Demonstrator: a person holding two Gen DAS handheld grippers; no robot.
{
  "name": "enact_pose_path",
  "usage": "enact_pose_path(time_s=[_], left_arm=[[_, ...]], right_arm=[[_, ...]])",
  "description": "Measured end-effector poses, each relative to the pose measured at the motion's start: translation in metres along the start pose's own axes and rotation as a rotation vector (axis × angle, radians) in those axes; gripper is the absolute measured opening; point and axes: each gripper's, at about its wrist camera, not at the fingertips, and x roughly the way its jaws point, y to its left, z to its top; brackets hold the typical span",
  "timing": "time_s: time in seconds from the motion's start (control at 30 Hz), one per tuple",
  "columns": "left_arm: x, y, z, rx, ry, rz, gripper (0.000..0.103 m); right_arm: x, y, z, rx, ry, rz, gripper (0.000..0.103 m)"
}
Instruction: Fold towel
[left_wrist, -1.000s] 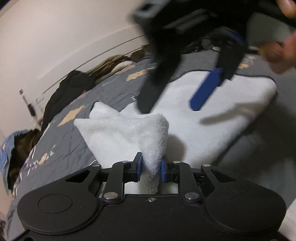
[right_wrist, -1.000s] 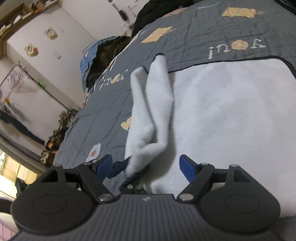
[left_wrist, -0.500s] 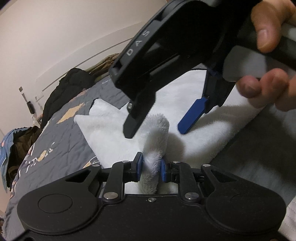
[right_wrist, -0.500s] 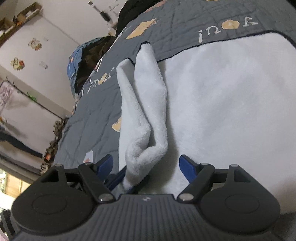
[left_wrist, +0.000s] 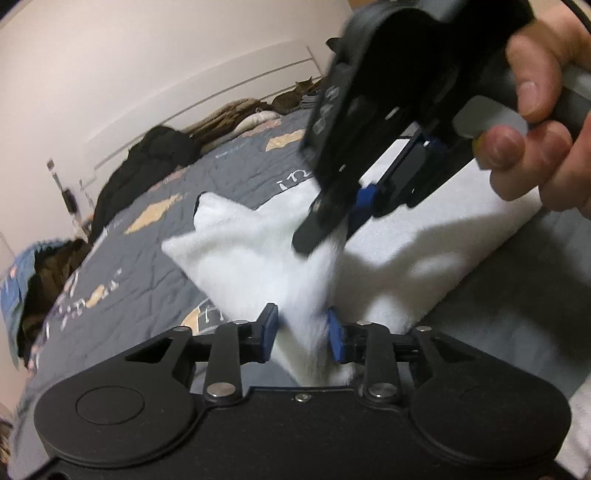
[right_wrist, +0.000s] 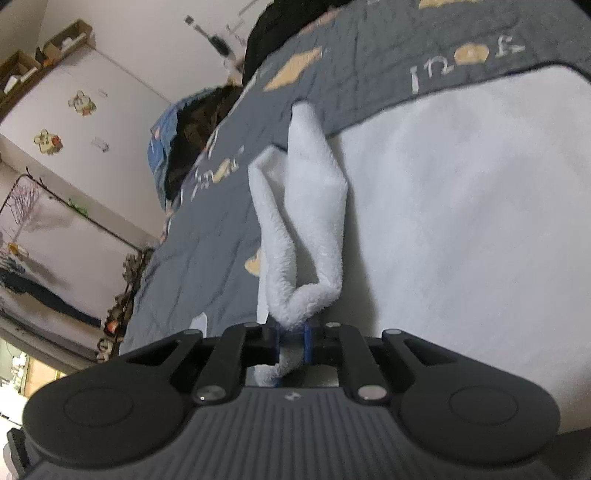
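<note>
A white fluffy towel (left_wrist: 240, 258) lies spread on a grey quilt, with one corner pulled up into a standing fold (right_wrist: 303, 206). My right gripper (right_wrist: 291, 343) is closing, and its blue pads pinch the lower end of that fold. In the left wrist view the right gripper (left_wrist: 325, 236) reaches down from the top and grips the towel just beyond my left gripper (left_wrist: 303, 334). The left jaws are opening. The fold still stands between them, loose, with a little slack at the left pad (left_wrist: 271, 328).
The grey quilt (right_wrist: 229, 229) with orange patches and white lettering covers the bed. Dark clothes (left_wrist: 155, 162) are heaped along its far edge by the wall, and a blue cloth (right_wrist: 162, 147) lies at the bed's end. A person's hand (left_wrist: 535, 92) holds the right gripper.
The right jaws, wide before, have come together on the raised towel fold. The left jaws, tight on that fold before, have widened. The right gripper has dropped closer to the towel.
</note>
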Motion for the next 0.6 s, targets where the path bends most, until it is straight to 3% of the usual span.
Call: enact_pose_path(time_s=[0.17,0.3,0.47,0.6], left_arm=[[-0.014,0.022,0.004,-0.134,-0.035,-0.045,0.045],[-0.016,0.023,0.007,-0.184,-0.05,-0.078,0.046],[-0.014,0.0,0.012,-0.156,-0.081,-0.082,0.055],[-0.012,-0.019,0.019,-0.127,-0.113,-0.077,0.056]], right_arm=[[-0.028,0.0,0.005,0.009,-0.081,0.012,0.01],[-0.057,-0.001,0.006,0.018,-0.147,0.011,0.01],[-0.091,-0.009,0.002,0.044,-0.222,-0.027,0.01],[-0.119,-0.019,-0.003,0.054,-0.287,-0.065,0.01]])
